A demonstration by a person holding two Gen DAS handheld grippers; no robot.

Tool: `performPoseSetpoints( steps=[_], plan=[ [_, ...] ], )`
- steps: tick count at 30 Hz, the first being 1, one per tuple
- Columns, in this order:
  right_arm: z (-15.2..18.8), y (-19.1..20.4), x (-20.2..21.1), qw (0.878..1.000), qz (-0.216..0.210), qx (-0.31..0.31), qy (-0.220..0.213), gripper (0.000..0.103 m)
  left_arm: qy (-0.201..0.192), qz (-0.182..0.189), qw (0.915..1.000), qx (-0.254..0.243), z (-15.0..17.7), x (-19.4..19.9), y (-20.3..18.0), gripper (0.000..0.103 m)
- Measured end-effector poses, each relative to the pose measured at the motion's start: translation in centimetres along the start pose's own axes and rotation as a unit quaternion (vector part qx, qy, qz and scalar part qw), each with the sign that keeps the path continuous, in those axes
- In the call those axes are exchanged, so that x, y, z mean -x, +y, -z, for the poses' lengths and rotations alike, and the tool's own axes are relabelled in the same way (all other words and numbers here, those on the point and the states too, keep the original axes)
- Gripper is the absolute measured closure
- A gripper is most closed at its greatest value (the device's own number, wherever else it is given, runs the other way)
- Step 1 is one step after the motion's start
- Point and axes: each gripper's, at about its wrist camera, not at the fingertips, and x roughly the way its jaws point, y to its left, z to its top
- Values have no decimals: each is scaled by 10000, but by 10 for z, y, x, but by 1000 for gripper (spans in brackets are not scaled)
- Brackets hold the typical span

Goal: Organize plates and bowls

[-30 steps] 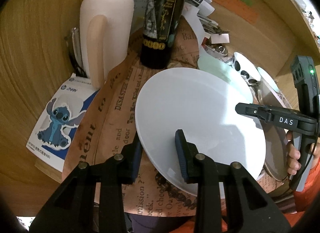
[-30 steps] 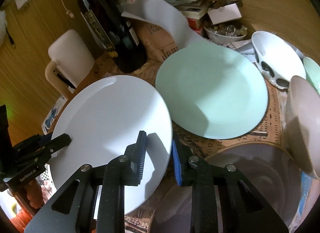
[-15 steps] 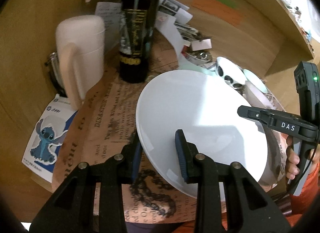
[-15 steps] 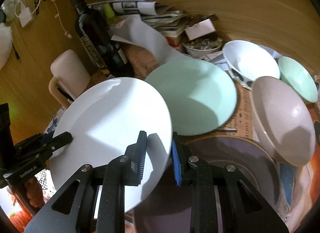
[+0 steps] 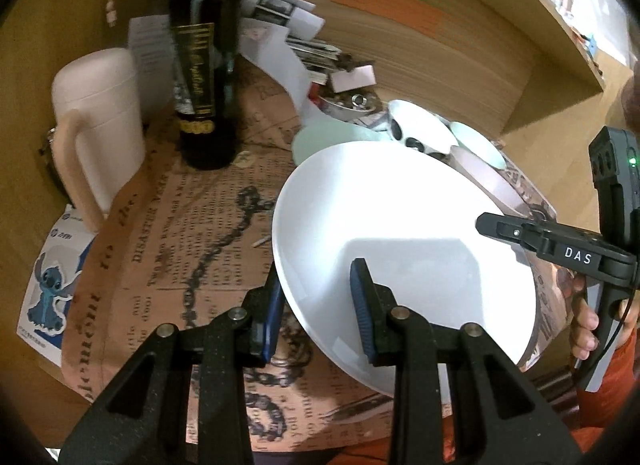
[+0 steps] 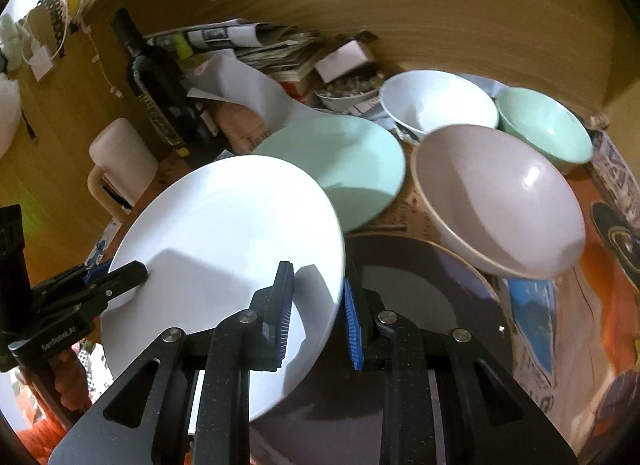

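Observation:
A large white plate [image 5: 400,233] [image 6: 224,233] is held in the air between both grippers. My left gripper [image 5: 318,305] is shut on its left rim; my right gripper [image 6: 318,305] is shut on its right rim. Each gripper shows in the other's view, the right one [image 5: 496,225] and the left one [image 6: 132,271]. Below the plate lies a dark purple plate [image 6: 432,305]. Behind are a mint green plate [image 6: 352,161], a pink bowl [image 6: 500,201], a white bowl [image 6: 436,105] and a mint bowl [image 6: 544,125].
A dark wine bottle [image 5: 204,61] and a cream jug [image 5: 96,121] stand at the left on a newspaper-print mat [image 5: 180,245]. Papers, books and a small dish of trinkets [image 6: 344,89] pile against the wooden back wall. A Stitch sticker sheet [image 5: 48,289] lies at the left edge.
Both grippers have lifted the white plate off the mat and carried it right, over the dark purple plate. The bowls have come further into the right wrist view.

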Motion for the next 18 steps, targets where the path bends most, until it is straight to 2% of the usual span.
performPoseSetpoints(
  steps=[18],
  plan=[
    [30,-35,20,9991,193,-379,83,81,246,239,9988,-356,10,-16,-42,71]
  ],
)
